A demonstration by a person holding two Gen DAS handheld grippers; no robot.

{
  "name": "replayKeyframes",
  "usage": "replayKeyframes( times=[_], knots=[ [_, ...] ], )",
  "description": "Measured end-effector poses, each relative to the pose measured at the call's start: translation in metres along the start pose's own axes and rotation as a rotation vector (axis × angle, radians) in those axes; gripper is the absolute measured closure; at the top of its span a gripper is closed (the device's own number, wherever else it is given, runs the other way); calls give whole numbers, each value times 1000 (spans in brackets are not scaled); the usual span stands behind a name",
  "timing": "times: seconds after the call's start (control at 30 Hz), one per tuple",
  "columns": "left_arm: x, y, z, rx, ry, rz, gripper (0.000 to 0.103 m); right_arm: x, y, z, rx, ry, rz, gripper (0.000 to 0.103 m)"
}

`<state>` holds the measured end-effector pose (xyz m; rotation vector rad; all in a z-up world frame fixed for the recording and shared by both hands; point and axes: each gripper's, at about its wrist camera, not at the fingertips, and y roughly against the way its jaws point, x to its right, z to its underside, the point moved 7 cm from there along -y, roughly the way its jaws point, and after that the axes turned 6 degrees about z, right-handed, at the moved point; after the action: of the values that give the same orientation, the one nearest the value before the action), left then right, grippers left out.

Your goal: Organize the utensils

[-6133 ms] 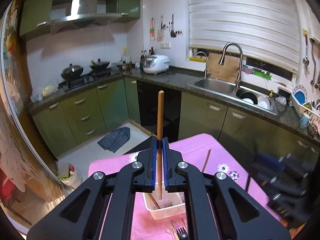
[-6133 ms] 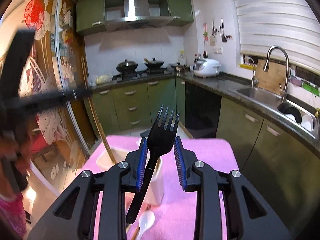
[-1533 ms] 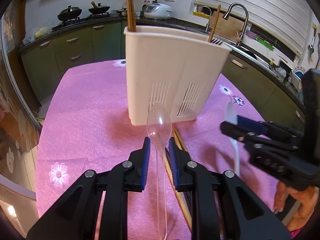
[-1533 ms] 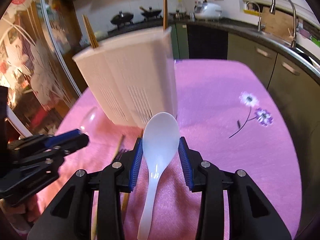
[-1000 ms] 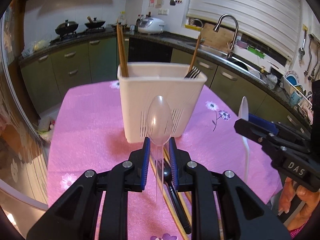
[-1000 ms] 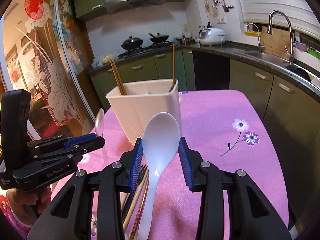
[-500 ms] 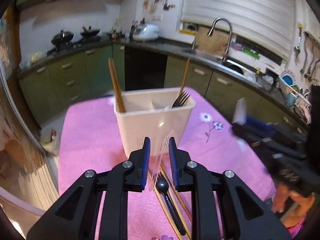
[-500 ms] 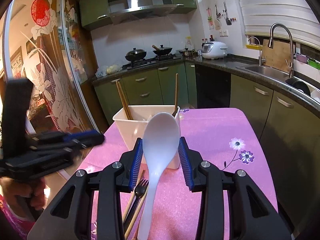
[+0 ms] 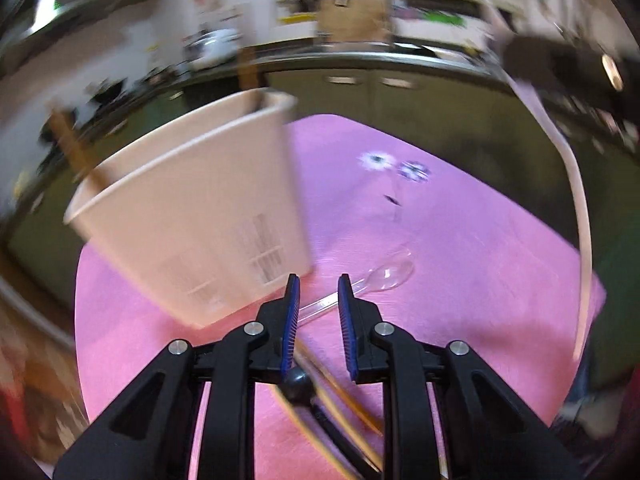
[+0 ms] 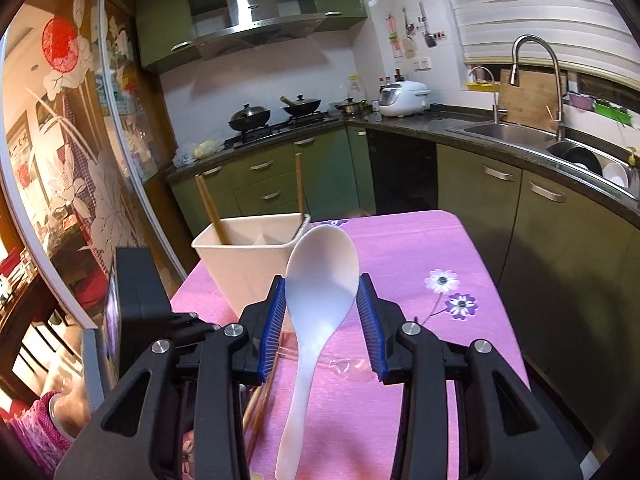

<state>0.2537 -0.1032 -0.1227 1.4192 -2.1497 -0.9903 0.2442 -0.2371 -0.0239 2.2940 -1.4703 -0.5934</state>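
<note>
A white utensil holder stands on the pink table with wooden chopsticks in it; it also shows, blurred, in the left wrist view. A clear plastic spoon lies flat on the cloth just beyond my left gripper, which is open and empty. My right gripper is shut on a white spoon, bowl up, held above the table; its handle shows at the right of the left wrist view.
Loose chopsticks and a black utensil lie on the pink cloth under my left gripper. Green cabinets, stove and sink line the far walls. The left gripper body sits low at the left.
The clear spoon has left my left gripper and lies on the cloth. The left gripper has opened, dropped low and tilted, with motion blur. The right gripper still holds the white spoon, slightly higher.
</note>
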Motion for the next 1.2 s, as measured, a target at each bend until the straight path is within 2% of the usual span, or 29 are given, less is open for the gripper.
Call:
replayKeyframes(
  times=[0.1, 0.17, 0.37, 0.5, 0.57, 0.73, 1.2],
  knots=[
    [24, -18, -3, -32, -151, 36, 84, 7, 1, 1, -3, -9, 5, 66],
    [34, -29, -2, -50, -212, 67, 84, 12, 3, 2, -5, -13, 10, 66],
    [47, -57, 6, -129, -319, 184, 84, 22, 4, 3, -16, -23, 23, 66],
    [53, -69, 7, -190, -437, 265, 83, 22, 3, 1, -21, -20, 26, 66],
    [51, -74, 7, -227, -484, 281, 73, 23, 3, 1, -22, -19, 34, 66],
    [40, -91, 6, -273, -551, 263, 71, 29, 1, 1, -34, -30, 41, 66],
    [65, -102, -1, -309, -658, 382, 71, 38, -15, 3, -80, -63, 54, 66]
  ],
)
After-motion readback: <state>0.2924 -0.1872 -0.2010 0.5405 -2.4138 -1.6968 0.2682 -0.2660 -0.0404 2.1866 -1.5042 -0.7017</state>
